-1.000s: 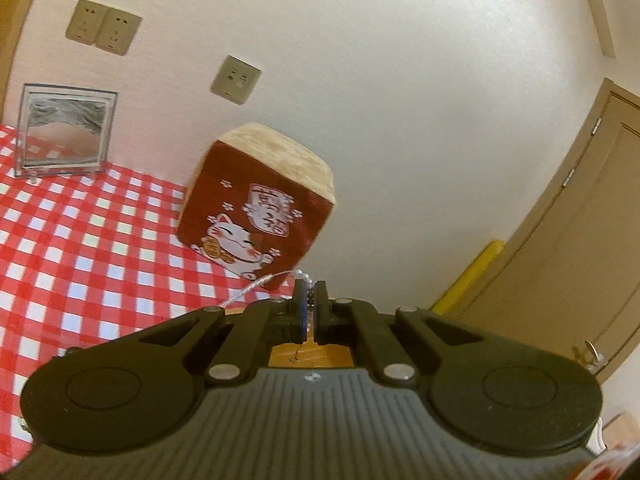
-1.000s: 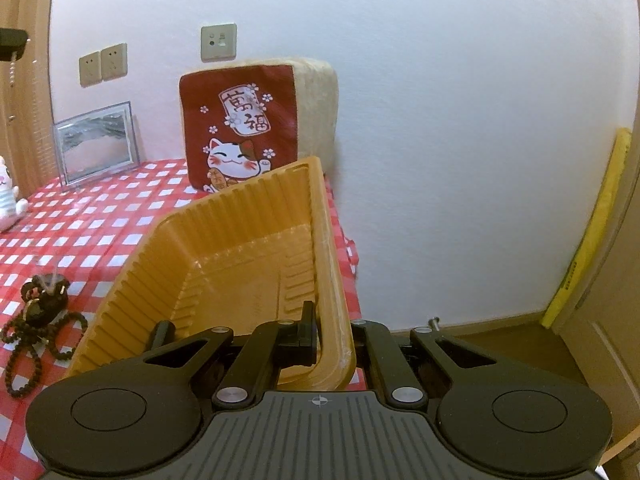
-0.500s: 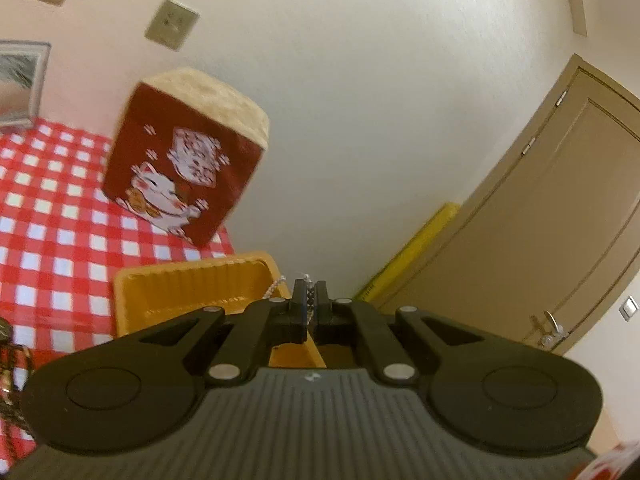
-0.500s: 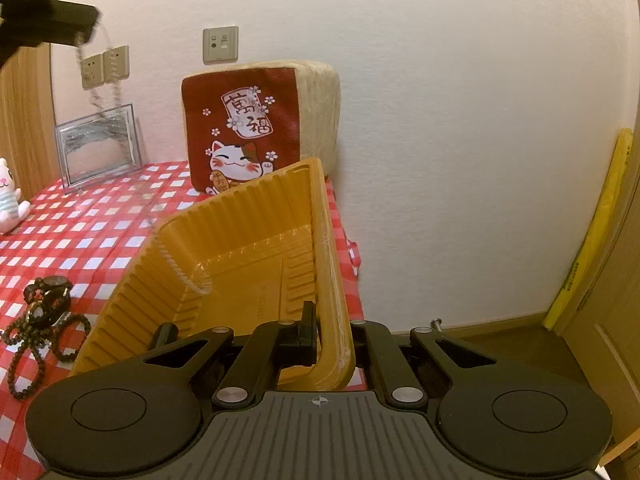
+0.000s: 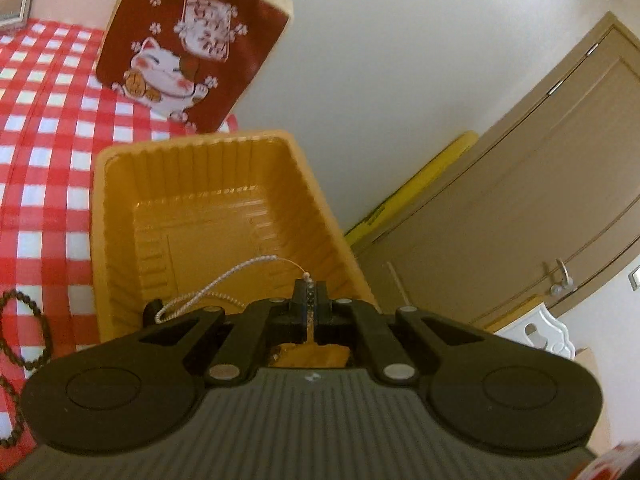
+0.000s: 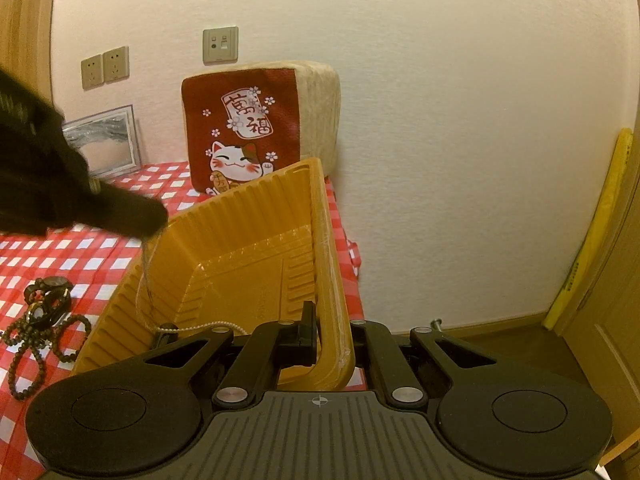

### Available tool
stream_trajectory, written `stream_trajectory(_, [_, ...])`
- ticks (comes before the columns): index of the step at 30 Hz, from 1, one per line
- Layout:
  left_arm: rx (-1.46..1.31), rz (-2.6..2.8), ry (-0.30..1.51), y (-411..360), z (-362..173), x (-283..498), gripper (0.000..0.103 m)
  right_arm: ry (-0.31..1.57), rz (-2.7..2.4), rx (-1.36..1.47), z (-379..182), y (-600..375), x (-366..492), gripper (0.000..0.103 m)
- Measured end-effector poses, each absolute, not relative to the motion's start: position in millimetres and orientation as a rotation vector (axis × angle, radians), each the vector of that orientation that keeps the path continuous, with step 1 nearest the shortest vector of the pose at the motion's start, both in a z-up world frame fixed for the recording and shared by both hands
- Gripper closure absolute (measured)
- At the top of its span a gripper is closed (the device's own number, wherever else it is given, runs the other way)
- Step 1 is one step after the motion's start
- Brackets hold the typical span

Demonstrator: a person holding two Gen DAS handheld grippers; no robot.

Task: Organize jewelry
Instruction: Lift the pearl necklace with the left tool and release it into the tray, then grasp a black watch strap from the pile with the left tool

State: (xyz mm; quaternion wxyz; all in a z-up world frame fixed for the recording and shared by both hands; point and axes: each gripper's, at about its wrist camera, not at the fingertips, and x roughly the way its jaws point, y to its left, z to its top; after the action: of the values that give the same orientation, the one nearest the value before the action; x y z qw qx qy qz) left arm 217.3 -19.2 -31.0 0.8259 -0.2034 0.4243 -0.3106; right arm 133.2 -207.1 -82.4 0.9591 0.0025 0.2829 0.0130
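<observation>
An orange ribbed plastic tray [image 5: 208, 200] sits on the red-checked tablecloth, tilted up at its near right side [image 6: 248, 264]. My right gripper [image 6: 316, 328] is shut on the tray's near right rim. My left gripper [image 5: 310, 294] is shut on a thin white bead chain [image 5: 208, 288] and hovers over the tray's near end. The chain hangs in a loop into the tray [image 6: 200, 326]. A dark bead necklace [image 6: 40, 320] with a round dark pendant lies on the cloth left of the tray, also at the left edge of the left wrist view [image 5: 28, 320].
A red lucky-cat cushion [image 6: 256, 128] stands against the wall behind the tray. A framed picture [image 6: 108, 140] leans at the back left. The table's right edge drops off beside the tray. A door [image 5: 540, 200] and a yellow strip [image 6: 592, 232] are to the right.
My left gripper has swung right and down with the chain, from beside the tray to over it. The chain's loop now hangs inside the tray. My right gripper has kept its hold on the rim.
</observation>
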Motion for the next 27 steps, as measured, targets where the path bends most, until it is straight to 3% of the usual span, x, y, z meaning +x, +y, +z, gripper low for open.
stream_trajectory(9, [-0.418, -0.64, 0.933, -24, -48, 219, 0.101, 0.574, 0.026, 0.006, -82, -207, 133, 0.099])
stream_trajectory(12, [-0.405, -0.619, 0.943, -25, -52, 216, 0.095, 0.575, 0.026, 0.005, -82, -207, 133, 0.099])
stream_trajectory(14, [-0.397, -0.607, 0.948, -24, -53, 213, 0.083, 0.575, 0.026, 0.005, -82, -207, 133, 0.098])
stream_trajectory(19, [-0.378, -0.574, 0.935, -15, -53, 199, 0.077, 0.576, 0.027, 0.004, -83, -206, 132, 0.098])
stream_trajectory(27, [-0.266, -0.406, 0.889, 30, -53, 161, 0.075, 0.585, 0.028, 0.002, -85, -207, 132, 0.099])
